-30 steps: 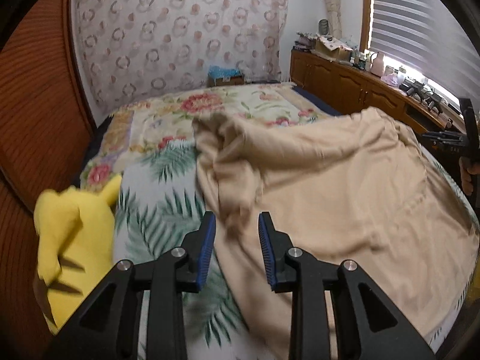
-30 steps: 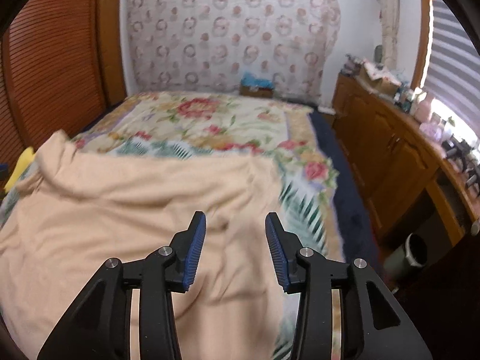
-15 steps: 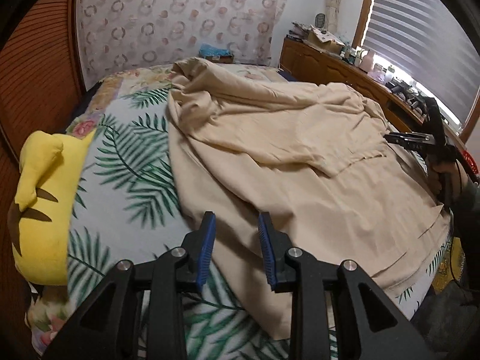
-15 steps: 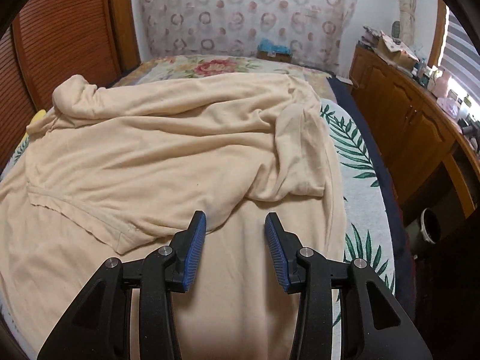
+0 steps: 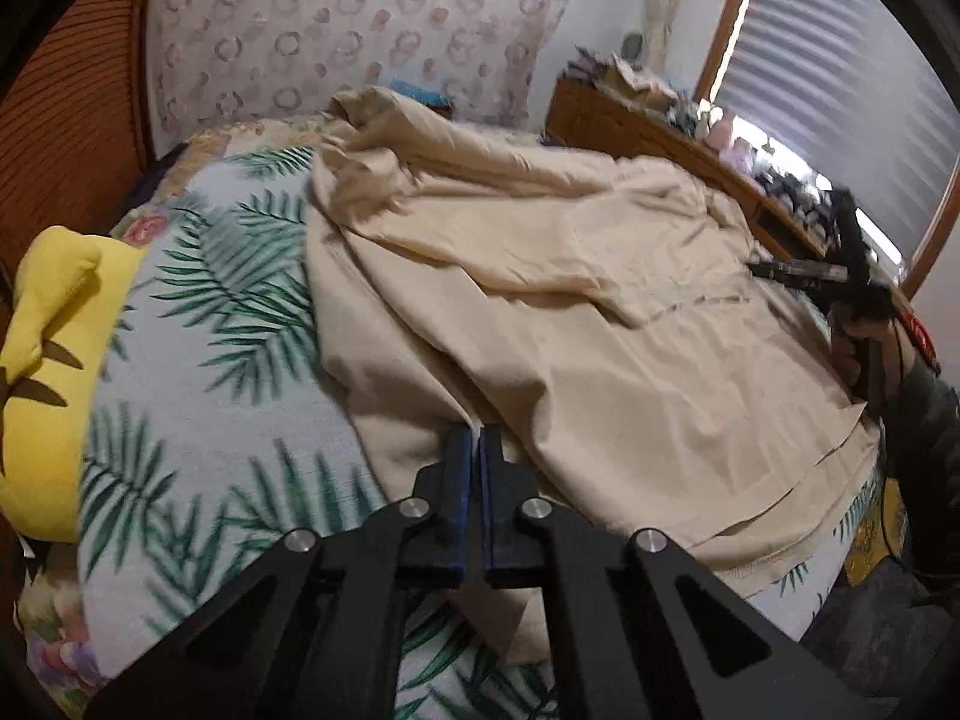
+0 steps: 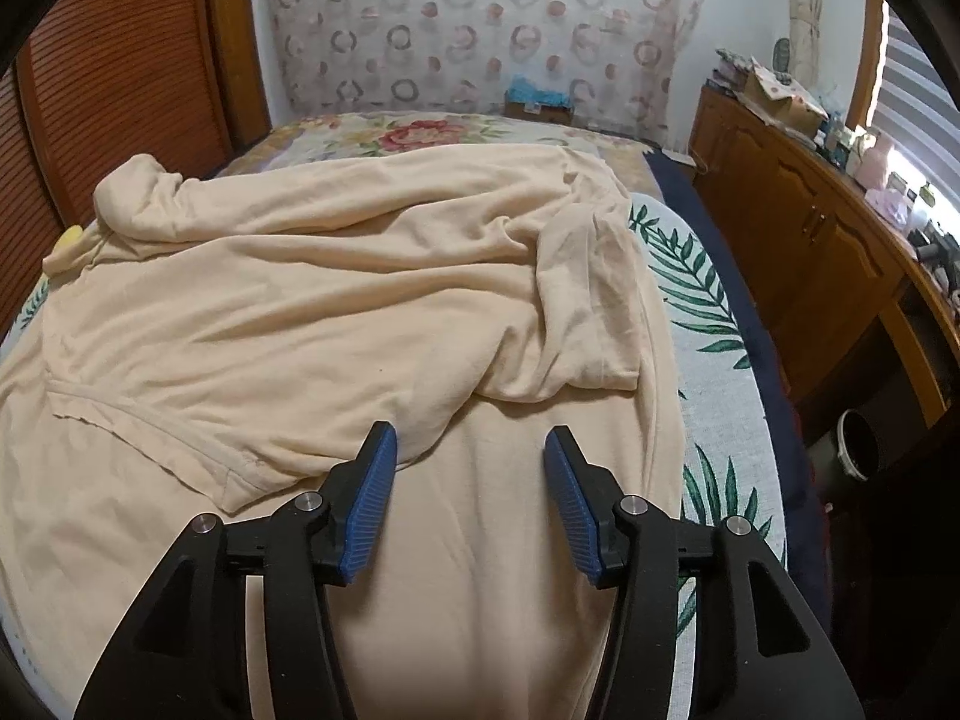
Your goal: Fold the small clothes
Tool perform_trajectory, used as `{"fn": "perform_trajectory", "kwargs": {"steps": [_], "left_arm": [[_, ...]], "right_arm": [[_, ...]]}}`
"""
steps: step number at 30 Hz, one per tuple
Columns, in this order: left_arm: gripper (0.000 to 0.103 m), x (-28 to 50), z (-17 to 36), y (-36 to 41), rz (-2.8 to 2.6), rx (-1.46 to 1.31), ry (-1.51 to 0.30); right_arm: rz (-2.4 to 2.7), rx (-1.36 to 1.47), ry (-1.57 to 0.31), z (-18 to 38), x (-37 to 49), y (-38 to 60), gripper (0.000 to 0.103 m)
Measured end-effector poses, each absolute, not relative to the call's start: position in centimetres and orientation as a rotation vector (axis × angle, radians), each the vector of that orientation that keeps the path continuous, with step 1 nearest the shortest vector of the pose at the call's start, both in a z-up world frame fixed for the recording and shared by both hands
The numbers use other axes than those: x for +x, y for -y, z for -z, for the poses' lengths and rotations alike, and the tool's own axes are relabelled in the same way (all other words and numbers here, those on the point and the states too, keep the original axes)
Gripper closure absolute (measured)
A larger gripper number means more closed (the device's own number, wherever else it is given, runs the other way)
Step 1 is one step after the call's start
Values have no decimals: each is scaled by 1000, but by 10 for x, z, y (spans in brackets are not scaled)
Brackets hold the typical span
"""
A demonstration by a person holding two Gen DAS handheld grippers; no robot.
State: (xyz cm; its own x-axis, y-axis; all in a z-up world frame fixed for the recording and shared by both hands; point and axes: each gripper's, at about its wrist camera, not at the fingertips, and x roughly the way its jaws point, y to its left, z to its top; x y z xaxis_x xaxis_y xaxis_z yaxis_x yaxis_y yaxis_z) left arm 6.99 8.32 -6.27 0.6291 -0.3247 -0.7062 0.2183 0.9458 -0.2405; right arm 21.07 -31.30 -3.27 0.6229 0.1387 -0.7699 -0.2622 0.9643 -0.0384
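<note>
The left hand-held gripper [image 5: 471,456], spread half a second ago, now pinches the shirt [image 5: 570,312] edge on the bed [image 5: 198,372]; the right hand-held gripper [image 6: 471,480] stays spread above the shirt.

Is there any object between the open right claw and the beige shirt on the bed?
Nothing visible stands in the way. The right claw is open right above the beige shirt, with only bare fabric between its fingers. The yellow plush toy lies off to the side on the bedspread.
</note>
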Motion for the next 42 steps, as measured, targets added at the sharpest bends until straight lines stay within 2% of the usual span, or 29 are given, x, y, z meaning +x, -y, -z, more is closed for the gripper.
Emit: {"fn": "perform_trajectory", "kwargs": {"steps": [6,19,29,34,35,42], "left_arm": [[103,46,41,-119,245,-146,-774],[103,27,27,-170,146,-163,-744],[103,25,52,-188,84,-179,-809],[91,31,39,-183,123,-171,-761],[84,34,35,-180,129,-169,-753],[76,85,15,-142,200,-122,-723]], "right_arm": [[-231,-151,-869,33,210,313,50],[-232,-150,-870,33,210,314,49],[-232,-150,-870,33,210,314,48],[-232,-151,-870,33,210,315,48],[-232,-151,-870,33,210,315,48],[-232,-150,-870,33,210,315,47]]}}
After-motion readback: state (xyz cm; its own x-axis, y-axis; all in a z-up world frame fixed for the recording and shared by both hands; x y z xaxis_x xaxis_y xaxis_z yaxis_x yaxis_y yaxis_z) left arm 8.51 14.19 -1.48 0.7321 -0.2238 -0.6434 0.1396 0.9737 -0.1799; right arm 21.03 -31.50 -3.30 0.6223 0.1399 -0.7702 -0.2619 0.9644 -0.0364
